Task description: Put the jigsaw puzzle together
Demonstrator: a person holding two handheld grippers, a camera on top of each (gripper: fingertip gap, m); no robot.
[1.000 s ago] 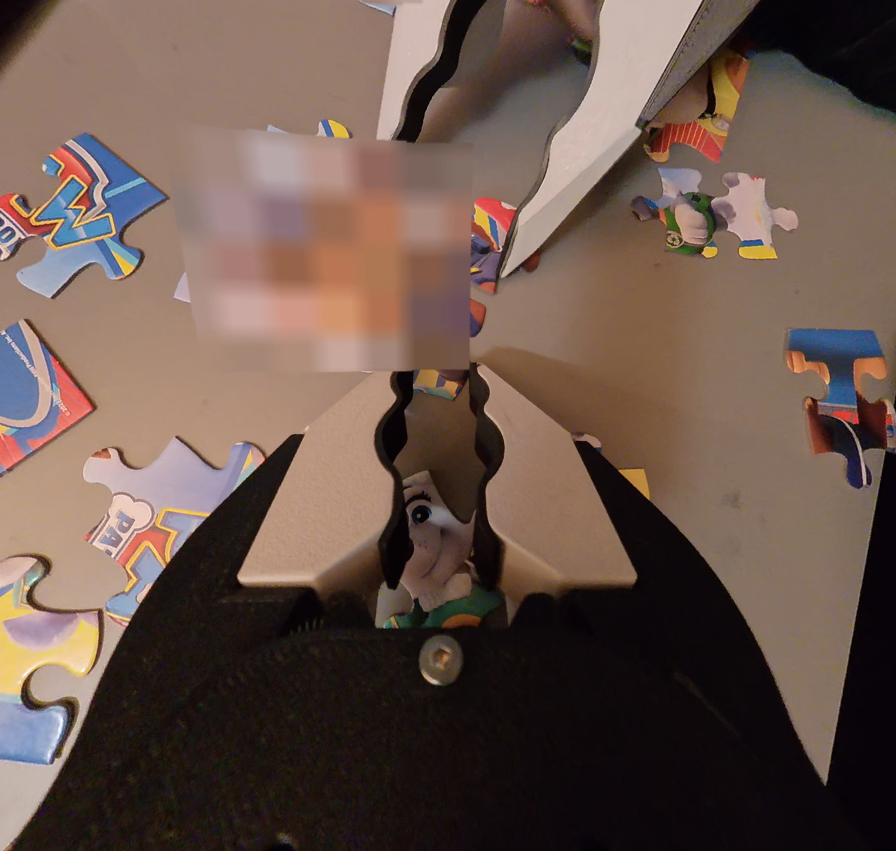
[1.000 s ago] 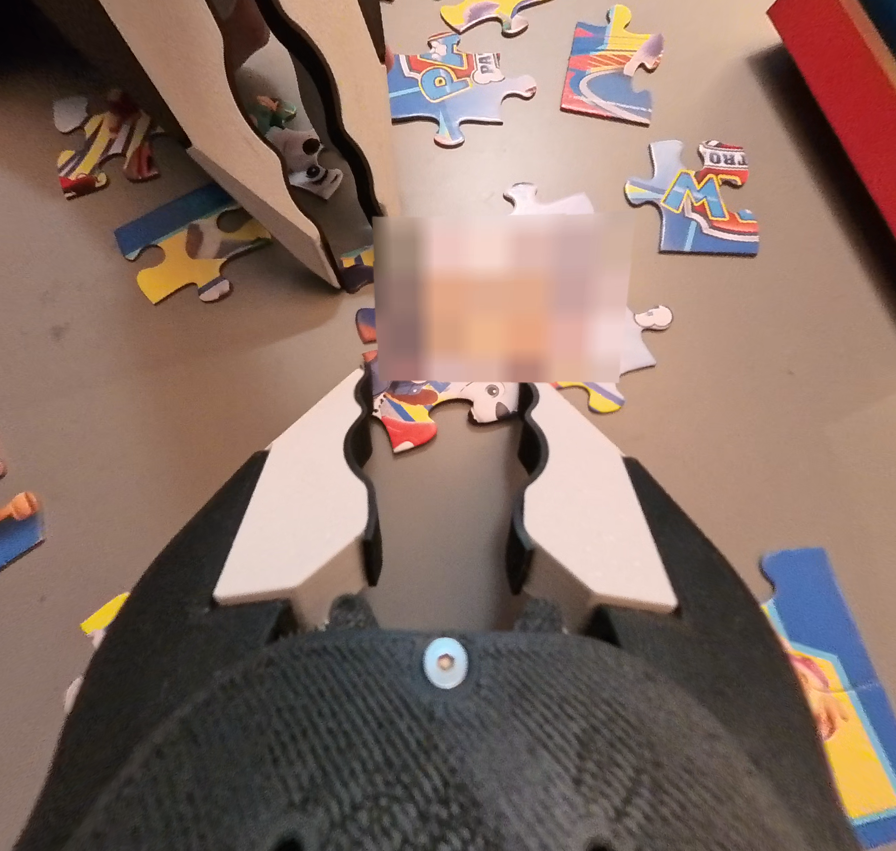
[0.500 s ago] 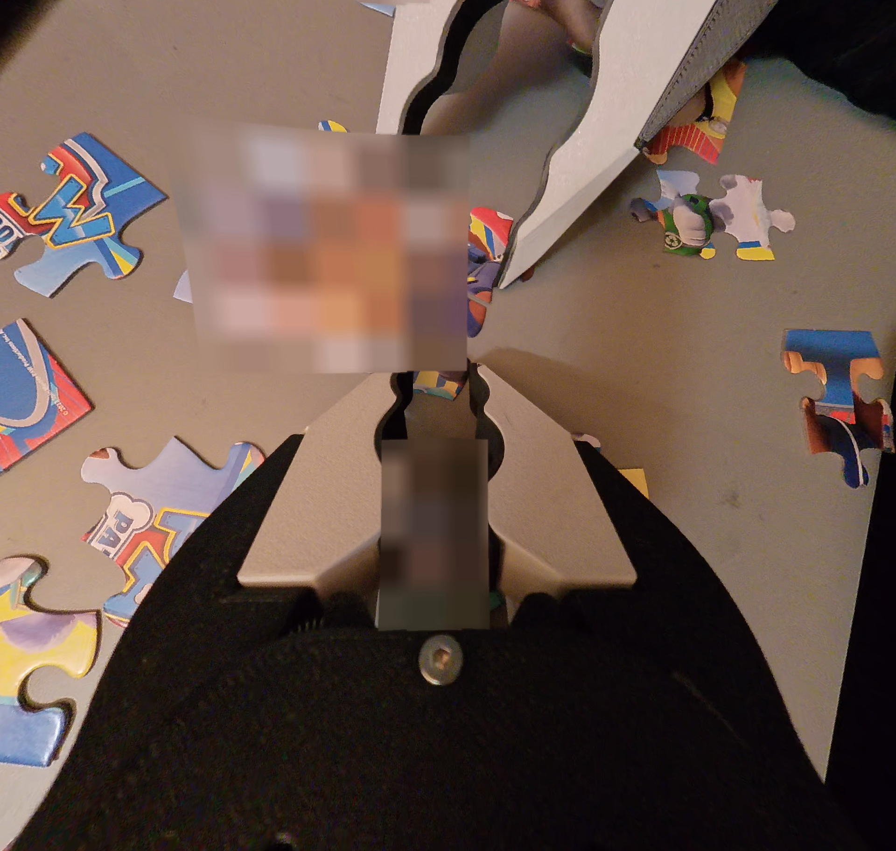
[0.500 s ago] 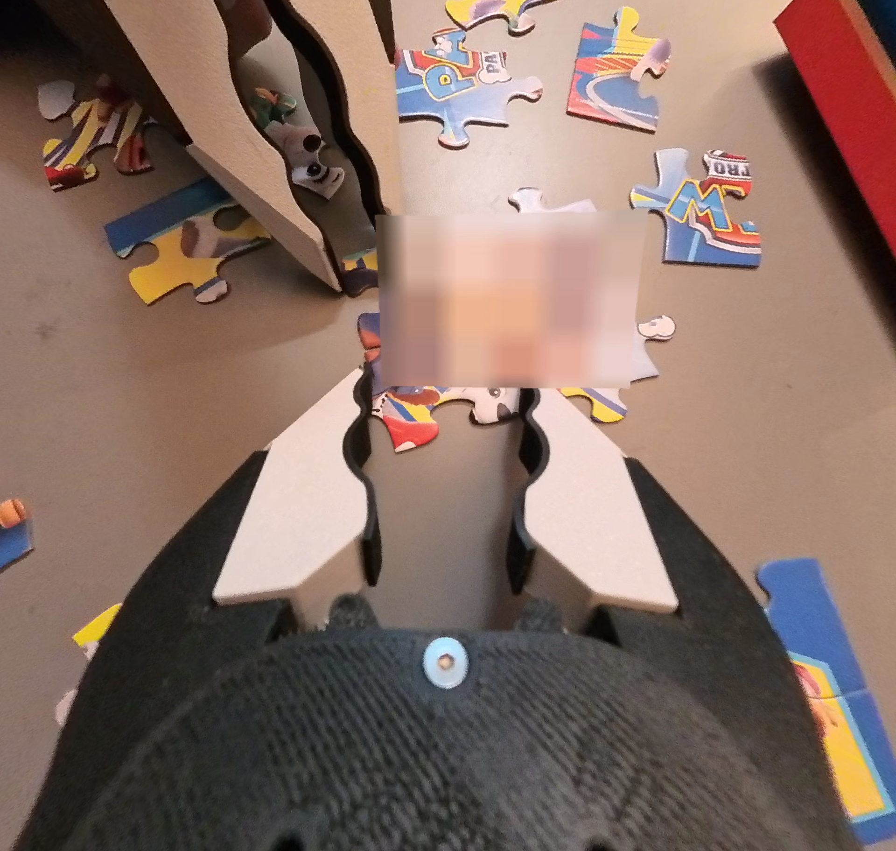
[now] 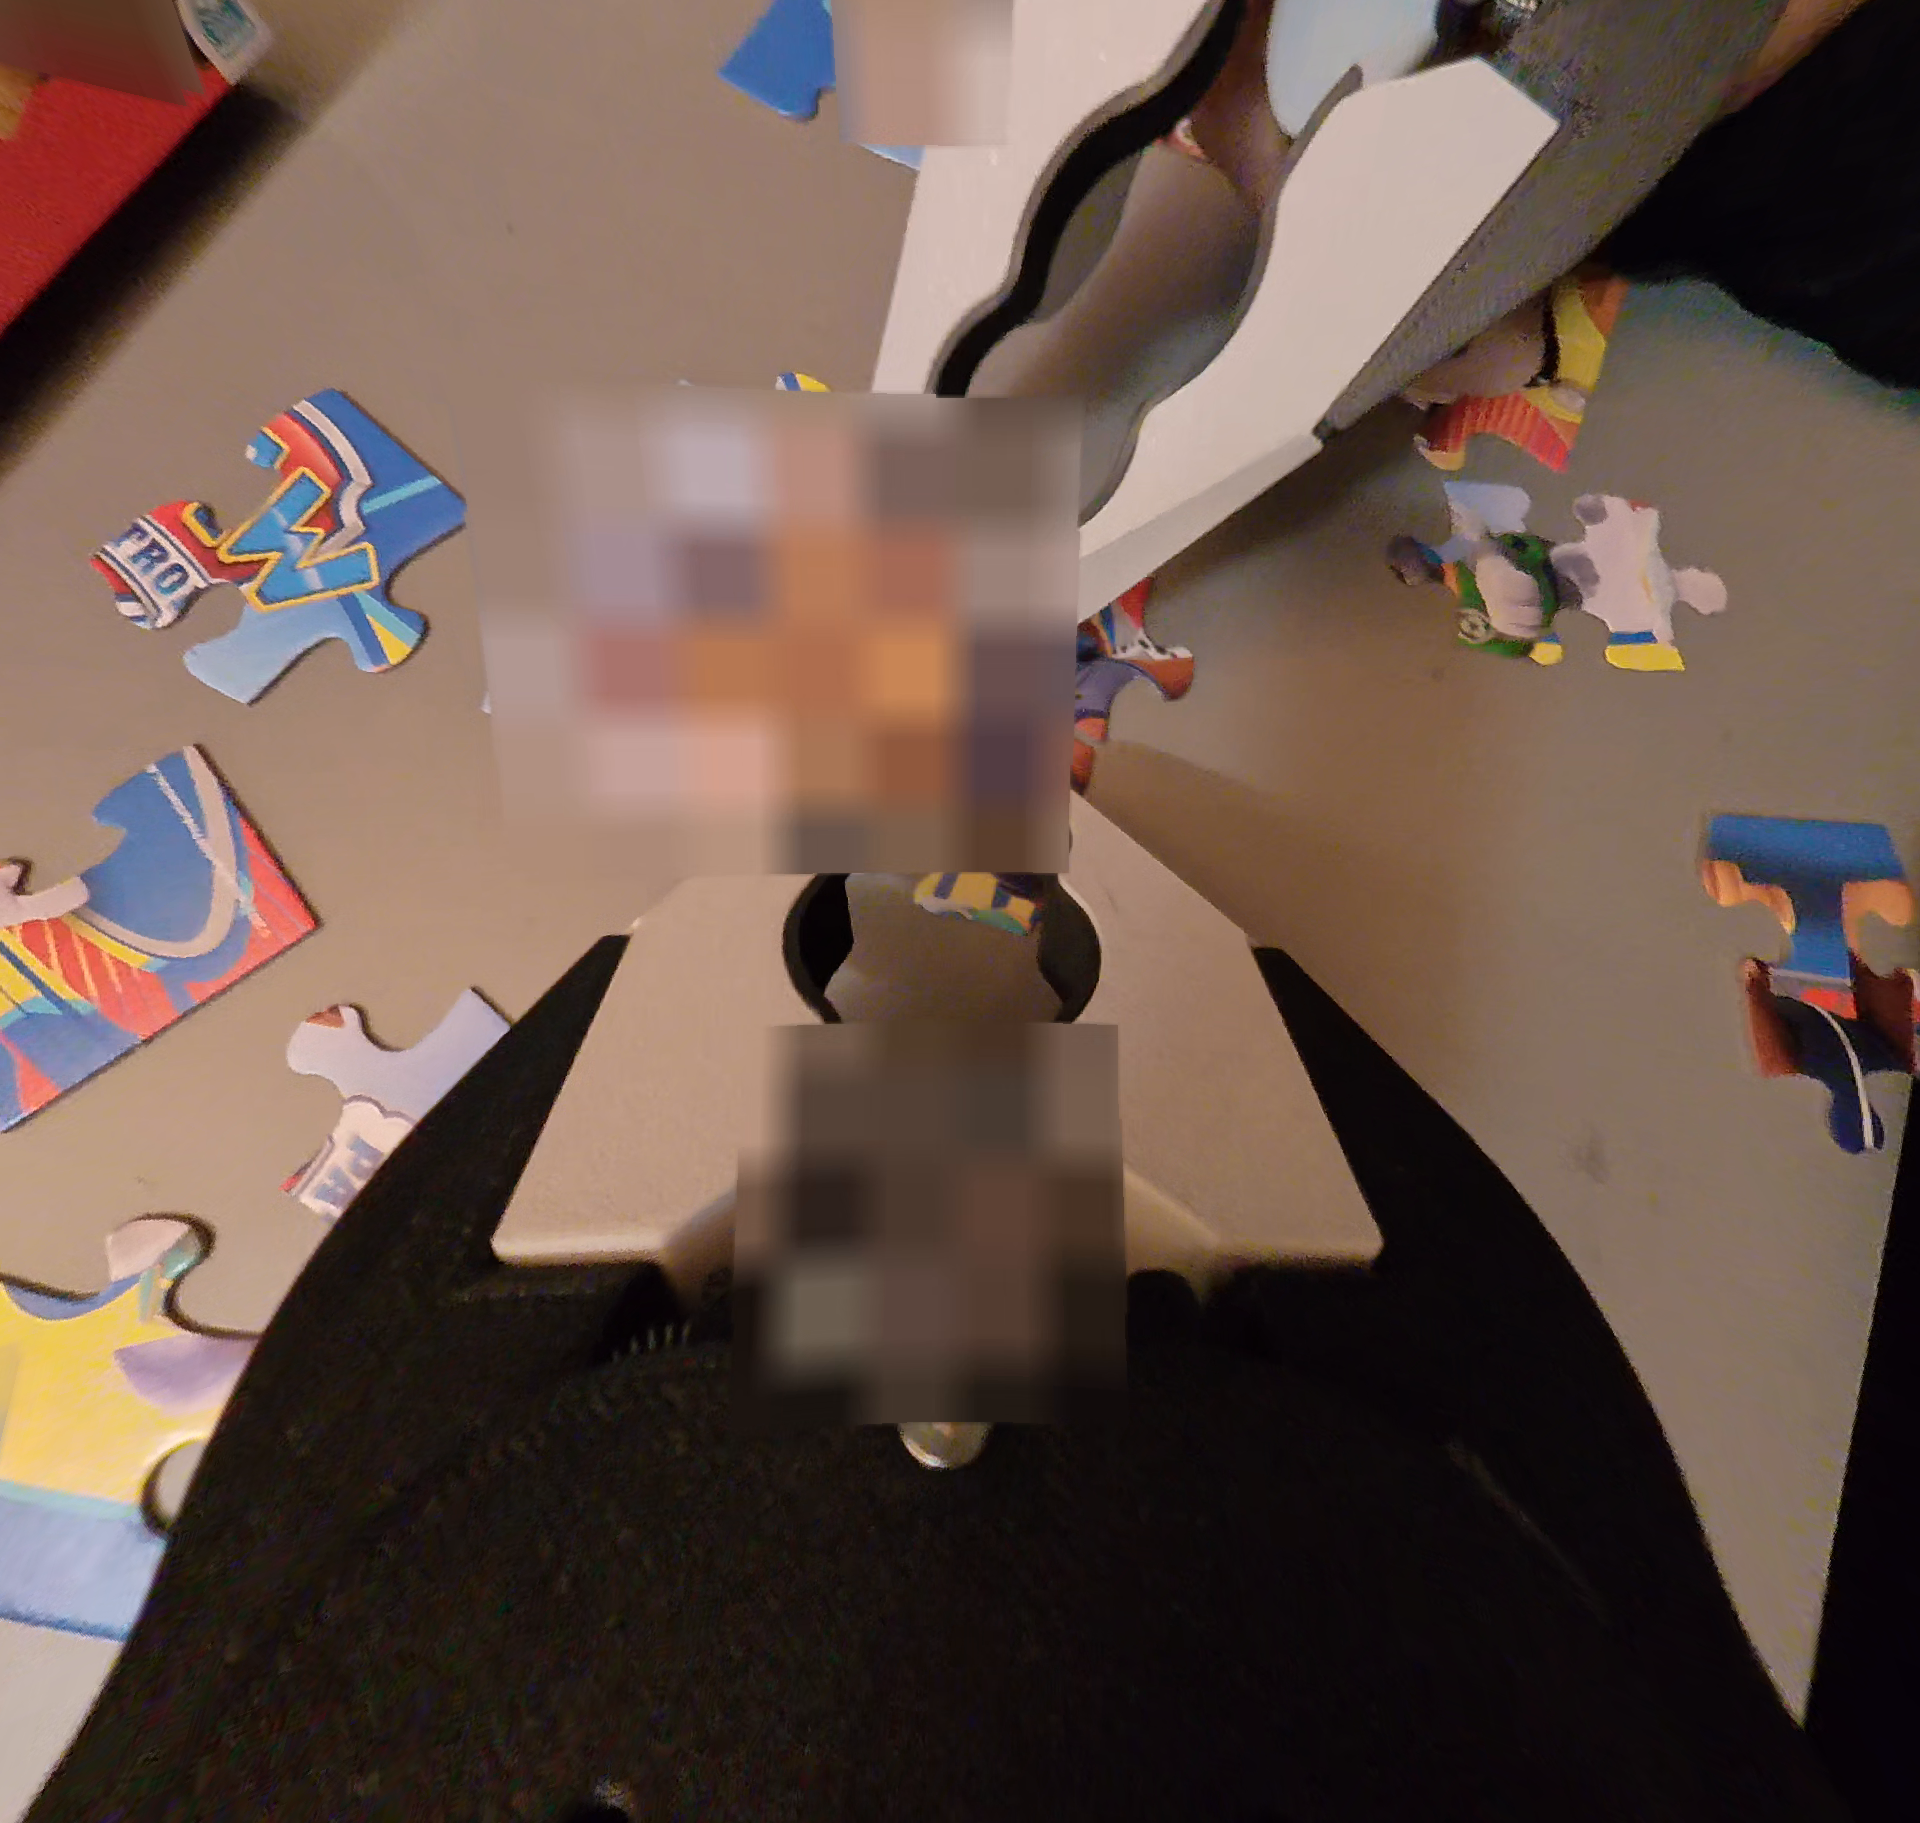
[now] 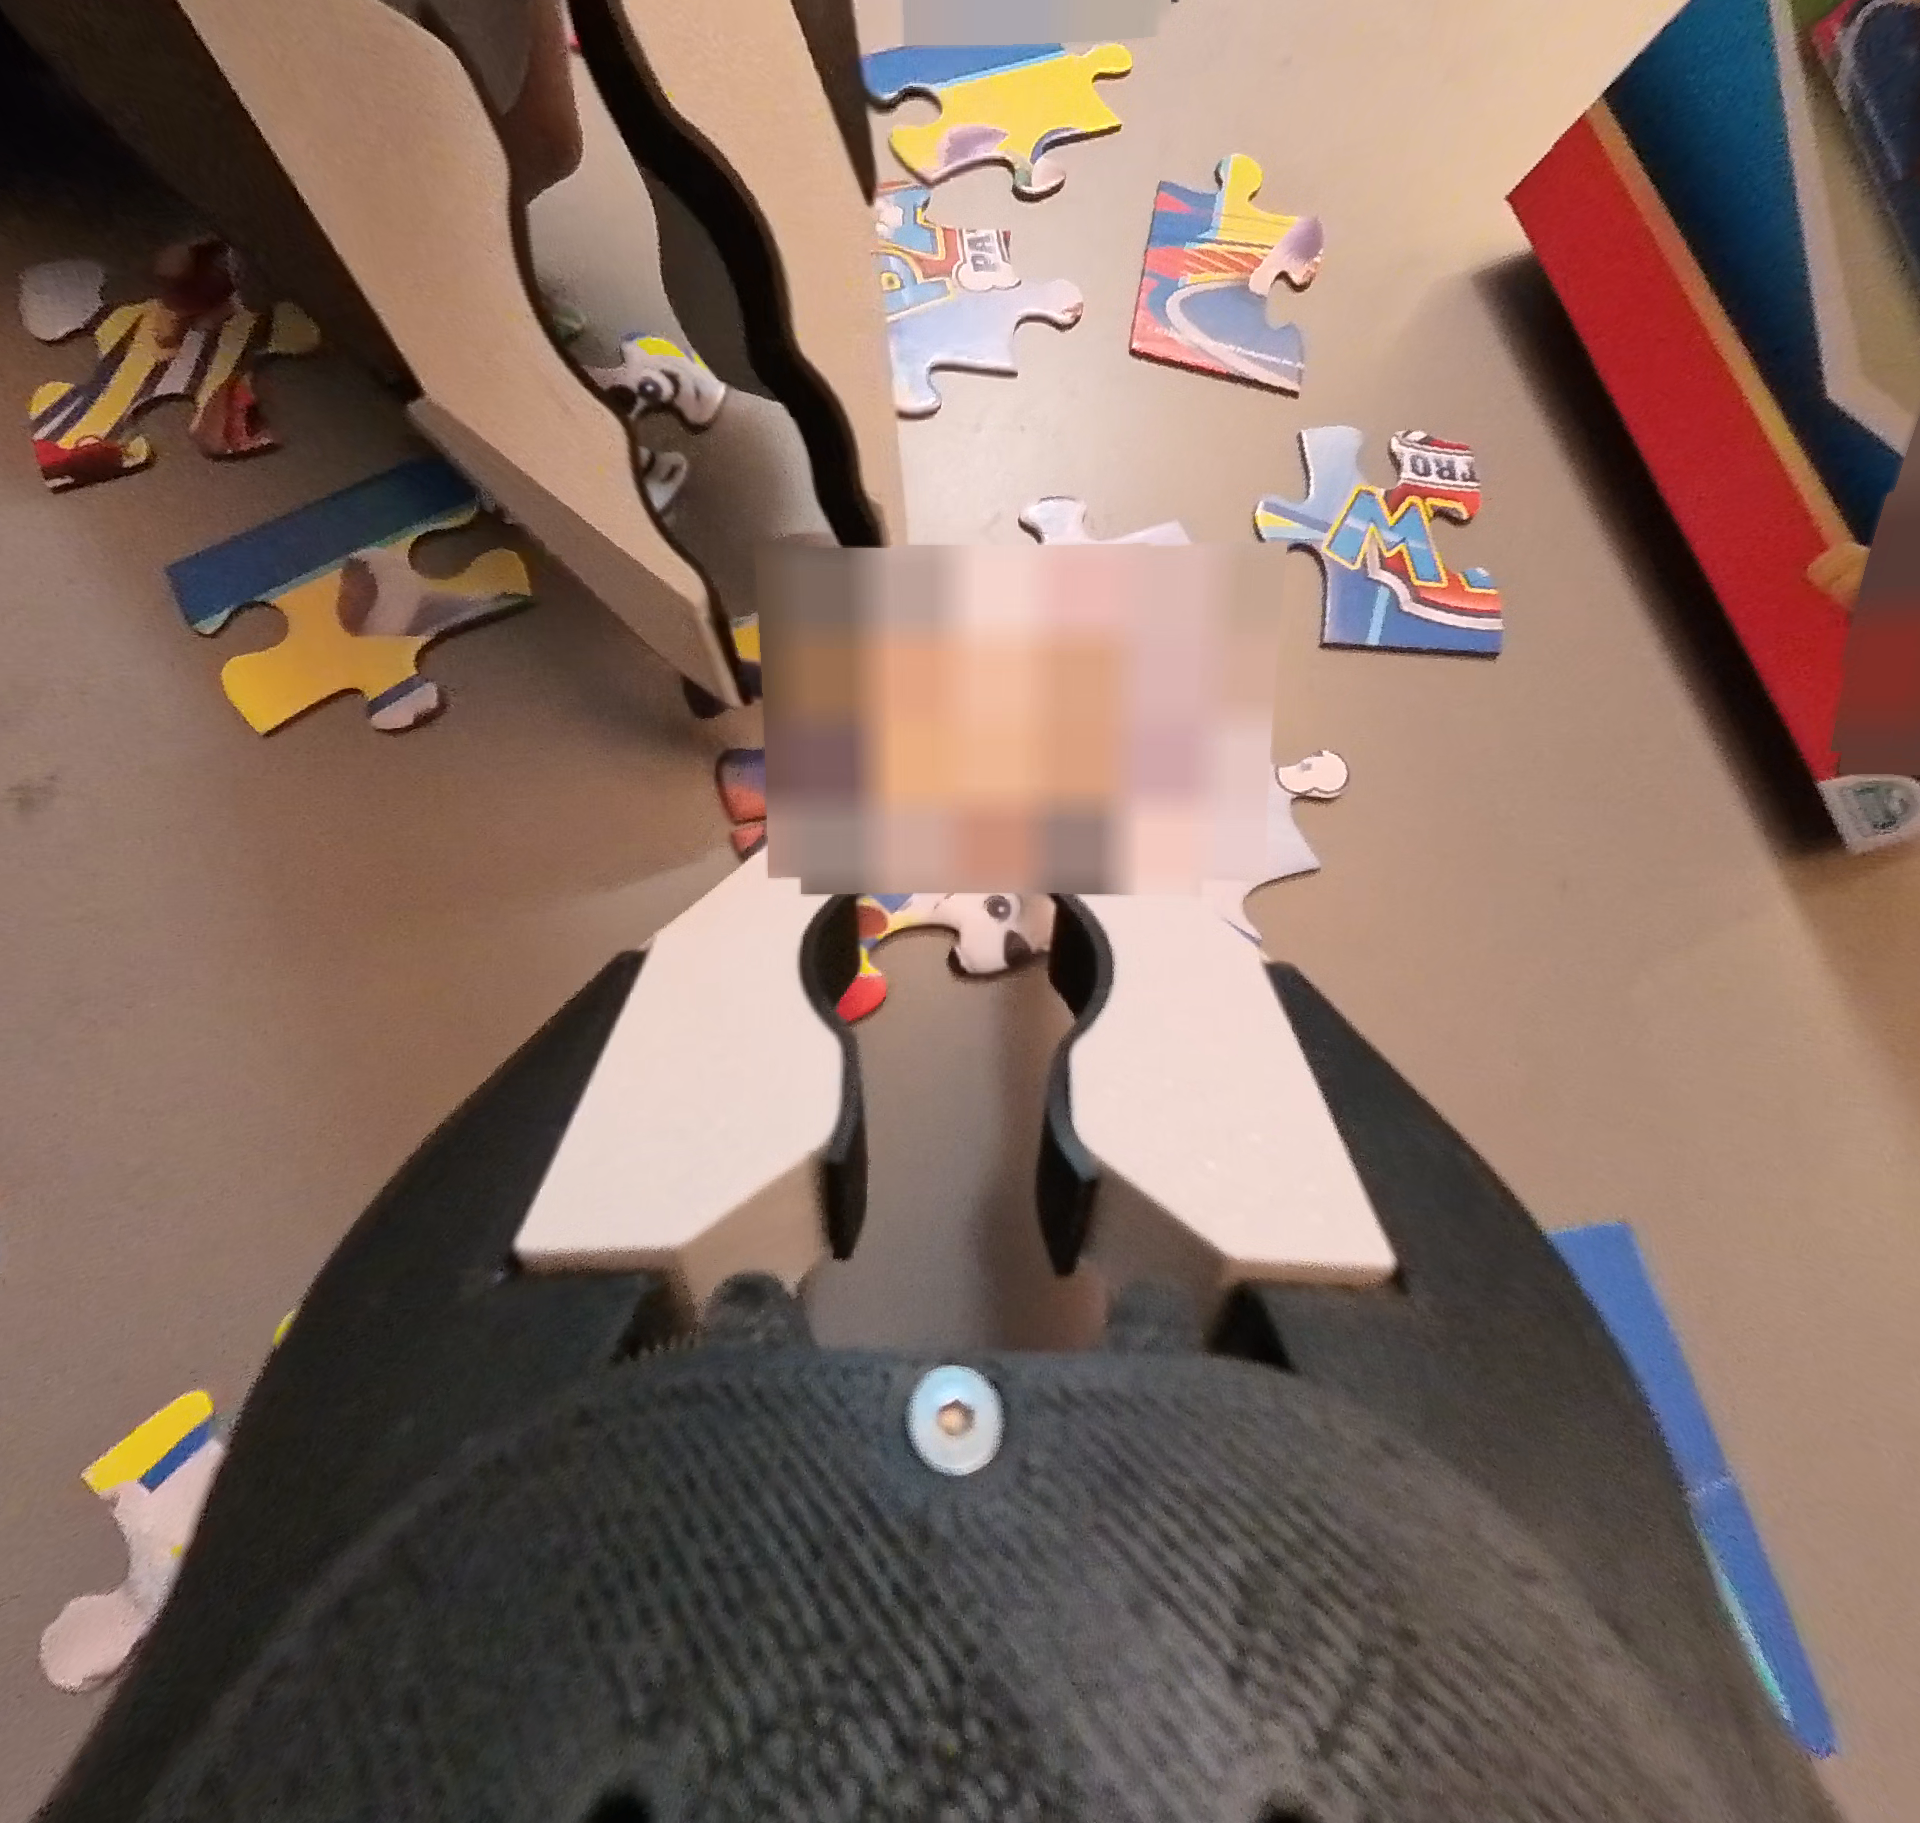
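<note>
My left gripper (image 5: 940, 900) points at a cluster of joined puzzle pieces (image 5: 1132, 651) on the grey table (image 5: 1403, 942). A blur hides its fingertips and most of what lies between its jaws. The right wrist view shows the left gripper (image 6: 795, 604) from the front. A puzzle piece with a white dog (image 6: 660, 391) stands between its fingers, with a gap to one pad. My right gripper (image 6: 951, 900) faces it across the cluster (image 6: 977, 926). Its jaws are narrow but apart, with bare table between them and its tips hidden by a blur. Its fingers (image 5: 1299, 319) show in the left wrist view.
Loose pieces lie around: a blue lettered one (image 6: 1392, 547), a red and blue one (image 6: 1216, 308), a yellow and blue one (image 6: 343, 610), and one with a green dog (image 5: 1527, 589). A red box (image 6: 1683, 443) stands at the right edge.
My left gripper's fingers have spread and no longer press the dog piece on both sides. My right gripper's jaws have narrowed and moved closer to the cluster.
</note>
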